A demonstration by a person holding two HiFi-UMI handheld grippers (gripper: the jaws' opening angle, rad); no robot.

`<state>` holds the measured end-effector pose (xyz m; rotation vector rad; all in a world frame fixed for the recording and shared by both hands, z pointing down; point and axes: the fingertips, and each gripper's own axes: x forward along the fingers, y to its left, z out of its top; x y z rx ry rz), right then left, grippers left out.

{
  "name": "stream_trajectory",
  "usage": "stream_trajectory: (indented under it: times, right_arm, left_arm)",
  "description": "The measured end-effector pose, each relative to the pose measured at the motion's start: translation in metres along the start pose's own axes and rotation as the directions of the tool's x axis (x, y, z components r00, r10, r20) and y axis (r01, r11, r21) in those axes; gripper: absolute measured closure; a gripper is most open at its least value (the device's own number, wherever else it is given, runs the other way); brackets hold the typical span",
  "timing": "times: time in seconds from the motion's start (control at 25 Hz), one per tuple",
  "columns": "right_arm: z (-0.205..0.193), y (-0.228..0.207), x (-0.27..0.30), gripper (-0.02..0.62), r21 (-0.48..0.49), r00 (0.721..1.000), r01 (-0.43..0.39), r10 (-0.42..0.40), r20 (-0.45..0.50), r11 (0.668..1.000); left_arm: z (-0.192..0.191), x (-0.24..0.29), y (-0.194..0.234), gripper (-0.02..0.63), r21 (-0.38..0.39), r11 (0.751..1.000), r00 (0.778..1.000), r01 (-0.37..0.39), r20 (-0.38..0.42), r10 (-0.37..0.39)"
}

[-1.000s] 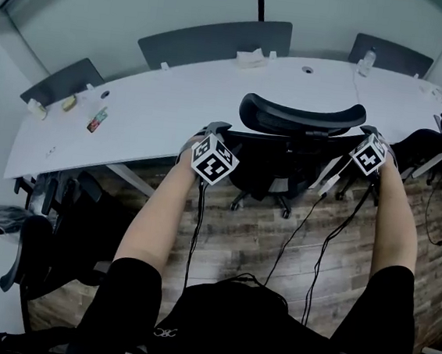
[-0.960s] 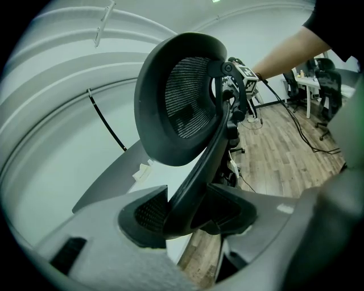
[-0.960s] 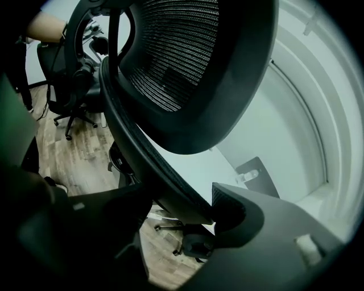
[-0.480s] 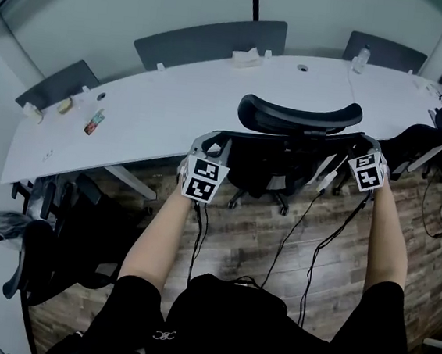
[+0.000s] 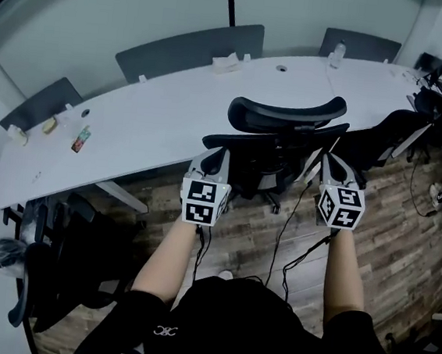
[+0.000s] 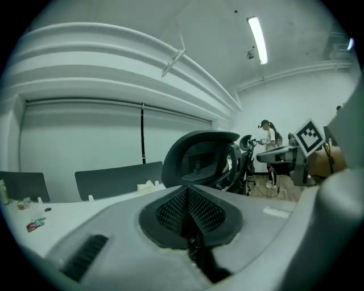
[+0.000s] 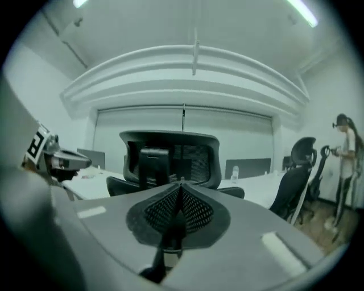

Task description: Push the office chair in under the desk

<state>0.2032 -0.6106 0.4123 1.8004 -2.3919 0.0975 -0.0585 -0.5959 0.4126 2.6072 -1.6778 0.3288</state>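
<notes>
The black mesh office chair [image 5: 277, 148] stands with its seat under the long white desk [image 5: 157, 111], and its headrest [image 5: 287, 111] rises above the desk edge. My left gripper [image 5: 215, 157] is shut and empty, just short of the backrest's left edge. My right gripper [image 5: 326, 164] is shut and empty beside the backrest's right edge. In the left gripper view the pads [image 6: 186, 211] meet with the chair's headrest [image 6: 199, 159] beyond them. The right gripper view shows closed pads [image 7: 181, 211] in front of the chair [image 7: 170, 156].
Grey chairs [image 5: 189, 47] line the desk's far side. On the desk are a tissue box [image 5: 227, 61], a bottle [image 5: 338, 51] and small items [image 5: 78, 138]. Black chairs crowd the left [image 5: 61, 242] and right [image 5: 394, 132]. Cables [image 5: 286, 234] trail over the wood floor. A person [image 7: 344, 165] stands at the right.
Both grippers have shut and drawn back from the chair's backrest towards my body. The chair sits a little further from my hands.
</notes>
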Motion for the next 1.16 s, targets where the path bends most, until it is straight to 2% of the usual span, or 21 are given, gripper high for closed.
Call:
stream_trajectory:
  times: [0.08, 0.2, 0.36, 0.52, 0.84, 1.16]
  right_arm:
    - [-0.002, 0.024, -0.016, 0.589, 0.086, 1.0, -0.015, 0.014, 0.01, 0.996]
    - [-0.001, 0.058, -0.034, 0.591, 0.141, 0.999, -0.045, 0.041, 0.027, 0.989]
    - [0.003, 0.078, -0.043, 0.591, 0.134, 0.999, -0.028, 0.022, 0.042, 0.991]
    - [-0.001, 0.087, -0.04, 0.591, 0.105, 0.999, 0.009, -0.013, 0.032, 0.994]
    - [-0.001, 0.087, -0.034, 0.589, 0.061, 0.998, 0.061, -0.062, 0.017, 0.996]
    - [0.003, 0.086, -0.02, 0.589, 0.056, 0.995, 0.091, -0.093, 0.024, 0.994]
  left_arm:
    - [0.001, -0.005, -0.015, 0.598, -0.011, 0.999, 0.999, 0.037, -0.003, -0.037]
    - [0.003, -0.015, -0.036, 0.598, -0.043, 0.995, 0.996, 0.088, -0.01, -0.089]
    - [0.008, -0.021, -0.051, 0.598, -0.009, 0.995, 0.995, 0.097, 0.006, -0.097]
    - [0.001, -0.015, -0.056, 0.598, -0.025, 0.993, 0.993, 0.117, 0.001, -0.117]
    - [-0.007, 0.003, -0.06, 0.598, -0.043, 0.985, 0.985, 0.17, -0.008, -0.17]
    - [0.001, 0.014, -0.058, 0.598, -0.027, 0.978, 0.978, 0.207, 0.003, -0.207]
